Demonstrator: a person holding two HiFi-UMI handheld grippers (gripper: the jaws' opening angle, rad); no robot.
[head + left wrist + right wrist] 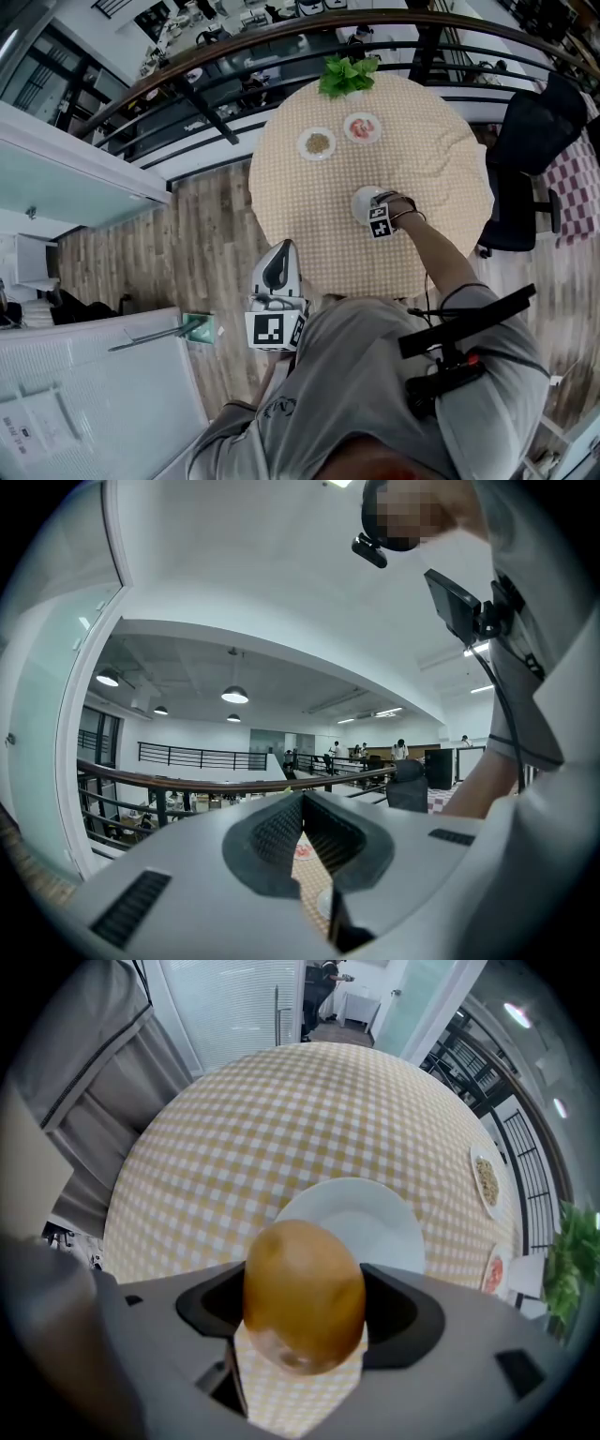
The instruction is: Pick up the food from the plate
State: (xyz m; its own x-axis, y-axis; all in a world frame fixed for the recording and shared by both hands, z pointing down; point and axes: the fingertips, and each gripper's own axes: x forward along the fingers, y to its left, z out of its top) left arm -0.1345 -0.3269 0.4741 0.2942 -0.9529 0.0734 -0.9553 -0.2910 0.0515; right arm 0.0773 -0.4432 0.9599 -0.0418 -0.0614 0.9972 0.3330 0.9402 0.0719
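Right tool [302, 1330] is closed on the food [305, 1288], a smooth, rounded brown lump. It could be a potato or a bread roll; I cannot tell which. The jaws sit on its two flanks at about the widest girth, spread to that width, with the rounded top bulging out past them. The white plate [375, 1227] lies just beyond and looks bare. Checked cloth shows beneath the food, so I judge the food is off the plate, though the height above the surface [431, 131] cannot be read. Left tool [278, 267] hangs off the surface edge near the person's body, pointing out toward the railing, its tips drawn together with nothing between them. Handling, as judgement: the food looks firm and fairly light, with a dull skin that should not be very slick. The curved sides do give the flat pads little contact, so it could roll or squirt forward if the squeeze falls off centre. If it is bread it will dent under a hard pinch; a moderate grip across the middle seems the safe hold, and that is where the pads sit now. Two small dishes [318, 143] and a leafy plant [347, 73] stand well apart at the far side.
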